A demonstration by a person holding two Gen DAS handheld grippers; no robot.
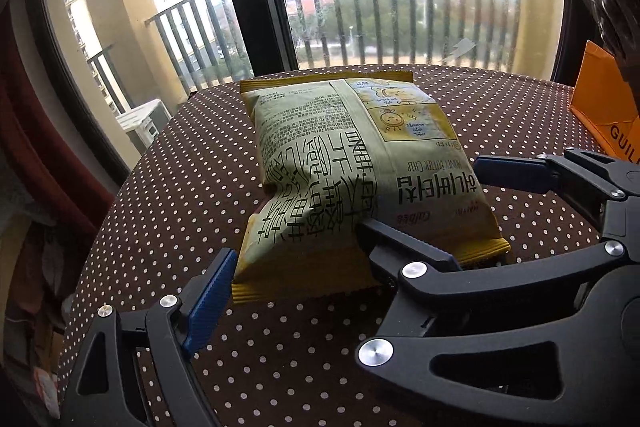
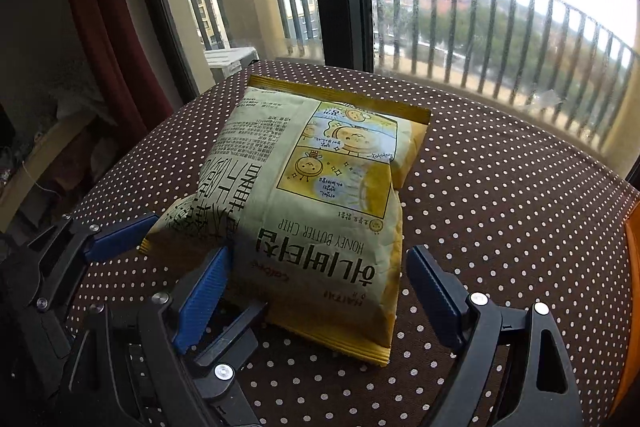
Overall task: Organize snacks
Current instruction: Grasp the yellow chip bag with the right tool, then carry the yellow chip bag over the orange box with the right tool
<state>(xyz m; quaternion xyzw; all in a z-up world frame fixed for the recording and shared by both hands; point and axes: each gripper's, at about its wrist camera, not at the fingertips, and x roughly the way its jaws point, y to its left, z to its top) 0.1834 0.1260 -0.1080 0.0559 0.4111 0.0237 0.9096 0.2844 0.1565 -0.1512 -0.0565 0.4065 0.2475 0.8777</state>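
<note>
A yellow Honey Butter Chip bag [image 1: 352, 163] lies flat on a brown polka-dot table [image 1: 168, 187], back side up. My left gripper [image 1: 296, 267] is open, its fingers on either side of the bag's near left corner. My right gripper [image 2: 320, 295] is open and straddles the near edge of the same bag [image 2: 316, 195]. In the right wrist view the left gripper's blue pad [image 2: 120, 235] rests against the bag's left edge. In the left wrist view the right gripper's blue pad [image 1: 516, 171] sits by the bag's right side.
An orange box [image 1: 604, 111] stands at the table's right edge, also seen as an orange sliver in the right wrist view [image 2: 634, 267]. A large window with a balcony railing [image 1: 400, 11] is behind the table. A red curtain [image 2: 108, 27] hangs at the left.
</note>
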